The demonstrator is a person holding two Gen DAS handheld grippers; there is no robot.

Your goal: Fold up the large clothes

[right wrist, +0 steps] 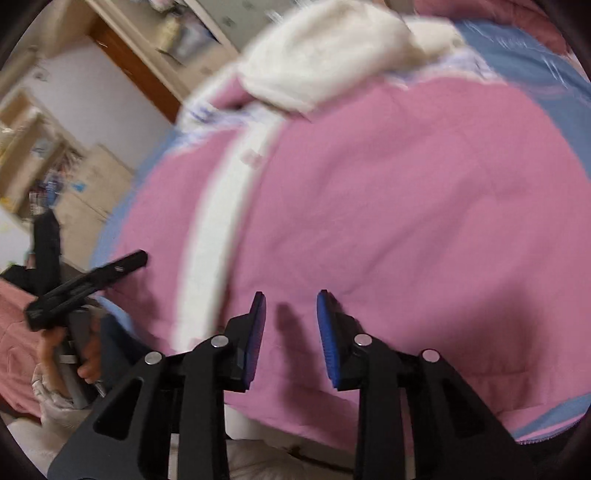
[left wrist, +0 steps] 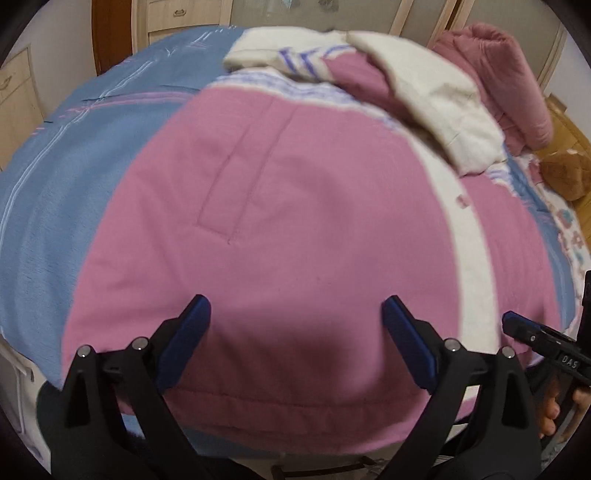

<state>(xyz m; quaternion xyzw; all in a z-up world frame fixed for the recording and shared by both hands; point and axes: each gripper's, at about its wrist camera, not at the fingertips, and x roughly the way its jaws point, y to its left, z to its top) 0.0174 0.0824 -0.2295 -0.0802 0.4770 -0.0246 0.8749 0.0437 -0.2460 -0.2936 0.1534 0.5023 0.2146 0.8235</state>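
While I watched both wrist cams, the bed [left wrist: 55, 206] w/ its blue patterned cover filled most of the view, pale wood cabinets [left wrist: 173, 18] and a brown door frame [left wrist: 101, 40] behind it. A folded pink quilt [left wrist: 513, 85] and a brown plush toy [left wrist: 565, 173] sat at the far right side. My pink jacket [left wrist: 295, 229] lay spread flat across the cover, white front band [right wrist: 210, 236] running down it, cream hood [left wrist: 436, 99] bunched at the far end. Left gripper [left wrist: 295, 343] was spread wide over the hem, fingers around nothing; contact w/ fabric I couldn't tell. Right gripper [right wrist: 291, 339] hung partly apart just above the pink cloth near the band, gripping nothing. Both pics were blurred.
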